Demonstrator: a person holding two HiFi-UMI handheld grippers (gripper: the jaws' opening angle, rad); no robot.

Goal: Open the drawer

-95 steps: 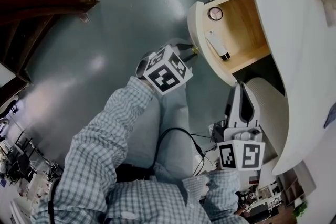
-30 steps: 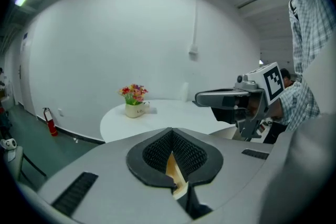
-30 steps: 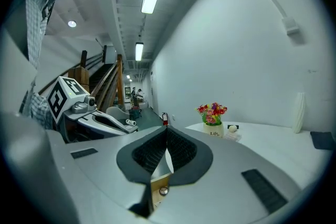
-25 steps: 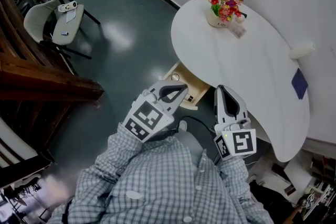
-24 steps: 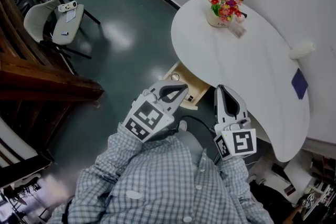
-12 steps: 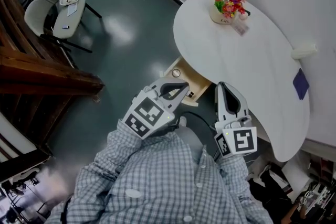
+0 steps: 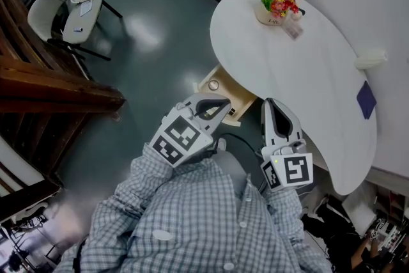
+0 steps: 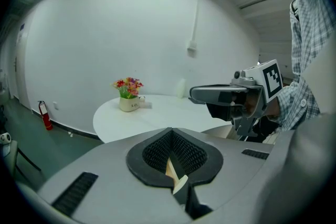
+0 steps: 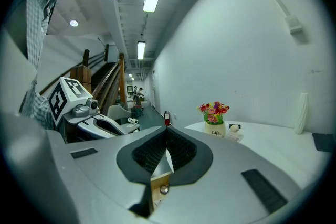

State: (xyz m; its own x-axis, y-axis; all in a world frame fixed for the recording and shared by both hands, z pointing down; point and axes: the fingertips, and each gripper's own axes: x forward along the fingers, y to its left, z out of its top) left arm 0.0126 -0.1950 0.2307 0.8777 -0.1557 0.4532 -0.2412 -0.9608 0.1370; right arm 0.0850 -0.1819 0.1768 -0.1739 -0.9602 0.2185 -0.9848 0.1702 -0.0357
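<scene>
**Inspector A:** Drawer position?

**Inspector B:** The drawer (image 7: 233, 98) stands pulled out from under the counter's (image 7: 307, 80) near-left edge, with its wooden inside exposed. A small round item (image 7: 213, 84) lies in it towards the outer end.

**Inspector A:** Condition of the tools?

**Inspector B:** In the head view the left gripper (image 7: 217, 107) hangs over the drawer's near side. Its jaws are clenched together and grasp nothing; only a sliver of wood shows through the seam. The right gripper (image 7: 276, 109) is just beside it, at the counter's near edge. Its jaws are likewise pressed together and empty.

**Inspector A:** Other items noted?

**Inspector B:** A flower pot (image 7: 276, 2) stands at the counter's far edge and a blue square (image 7: 365, 99) lies near its right edge. A chair (image 7: 64, 9) stands on the floor (image 7: 153, 61), well apart to the left.
</scene>
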